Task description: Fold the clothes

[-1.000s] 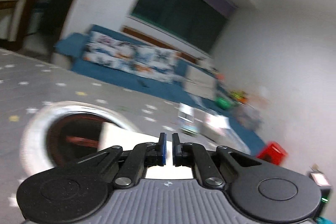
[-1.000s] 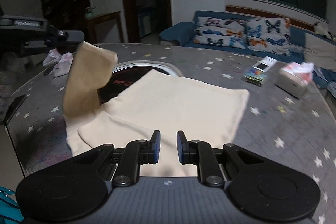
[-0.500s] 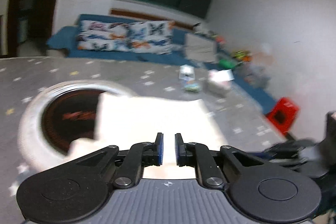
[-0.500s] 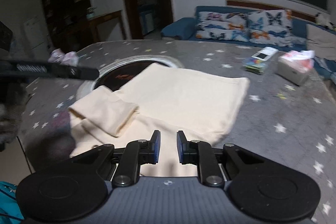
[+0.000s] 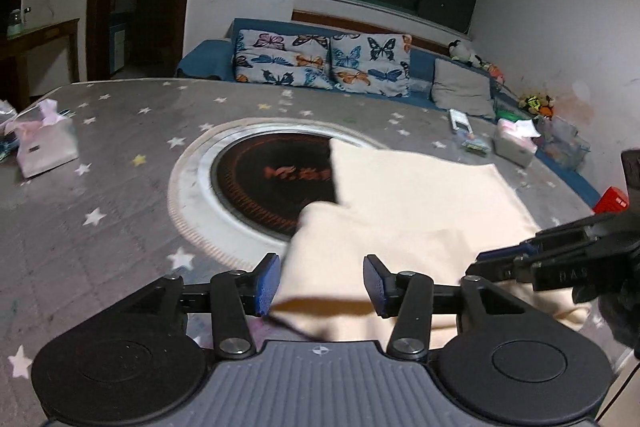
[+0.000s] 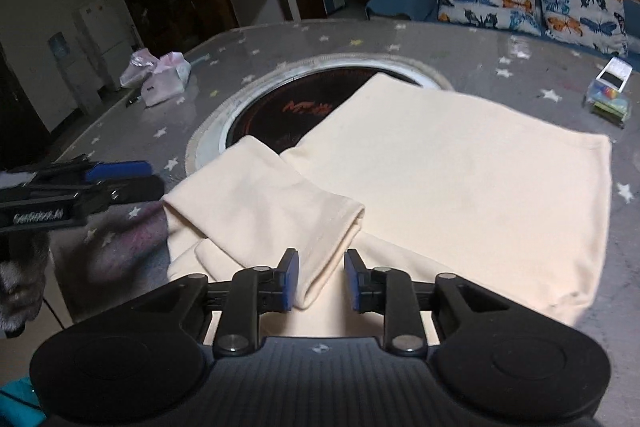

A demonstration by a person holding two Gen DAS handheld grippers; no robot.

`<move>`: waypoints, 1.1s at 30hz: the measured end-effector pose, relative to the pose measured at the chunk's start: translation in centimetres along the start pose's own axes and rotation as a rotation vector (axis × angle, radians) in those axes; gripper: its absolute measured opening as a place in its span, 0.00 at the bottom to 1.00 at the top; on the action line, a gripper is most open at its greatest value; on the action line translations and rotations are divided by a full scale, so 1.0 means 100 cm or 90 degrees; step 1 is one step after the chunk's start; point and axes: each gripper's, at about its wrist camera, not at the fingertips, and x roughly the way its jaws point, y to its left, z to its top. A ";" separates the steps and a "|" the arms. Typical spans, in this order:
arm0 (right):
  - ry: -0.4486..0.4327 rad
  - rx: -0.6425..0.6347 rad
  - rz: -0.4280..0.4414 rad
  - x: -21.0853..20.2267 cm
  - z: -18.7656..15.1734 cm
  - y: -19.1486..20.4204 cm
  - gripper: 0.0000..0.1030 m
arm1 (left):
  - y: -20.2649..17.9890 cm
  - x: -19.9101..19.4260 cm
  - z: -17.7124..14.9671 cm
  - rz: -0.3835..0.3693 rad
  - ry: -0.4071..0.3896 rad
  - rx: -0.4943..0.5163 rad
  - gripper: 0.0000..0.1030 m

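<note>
In the right wrist view alone, the folded sleeve (image 6: 276, 203) shows whole.

The left wrist camera sits just behind its own gripper's fingers, low and close over the near edge of the grey star-printed table (image 5: 100, 195), tilted down and facing across it toward the blue sofa (image 5: 320, 67) under the dark window; the right wrist camera rides likewise from the other side, pitched more steeply. Both share the cream garment (image 5: 420, 211) (image 6: 440, 163), the round black burner (image 5: 276, 187) (image 6: 280, 115) and the sofa; each catches the other gripper at its frame edge.
</note>
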 end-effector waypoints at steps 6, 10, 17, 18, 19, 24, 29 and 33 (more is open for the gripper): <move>0.002 -0.010 -0.017 0.005 0.003 0.010 0.05 | 0.013 0.002 -0.010 0.002 0.013 -0.013 0.52; -0.036 -0.040 -0.028 -0.016 0.009 0.018 0.04 | 0.009 0.002 -0.014 -0.003 0.017 0.002 0.54; -0.117 -0.091 -0.056 -0.066 0.033 0.031 0.03 | -0.013 0.013 -0.023 0.007 0.021 0.060 0.55; -0.128 -0.097 -0.060 -0.072 0.036 0.032 0.03 | -0.016 0.014 -0.025 0.011 0.019 0.071 0.55; -0.142 -0.107 -0.065 -0.080 0.041 0.035 0.03 | -0.018 0.014 -0.026 0.015 0.017 0.081 0.55; -0.190 -0.144 -0.089 -0.107 0.056 0.044 0.03 | -0.028 0.018 -0.032 0.031 0.015 0.128 0.53; -0.208 -0.153 -0.125 -0.127 0.051 0.042 0.03 | -0.029 0.019 -0.034 0.032 0.014 0.139 0.44; -0.181 -0.116 -0.152 -0.129 0.029 0.025 0.03 | -0.028 0.017 -0.034 0.026 0.015 0.139 0.39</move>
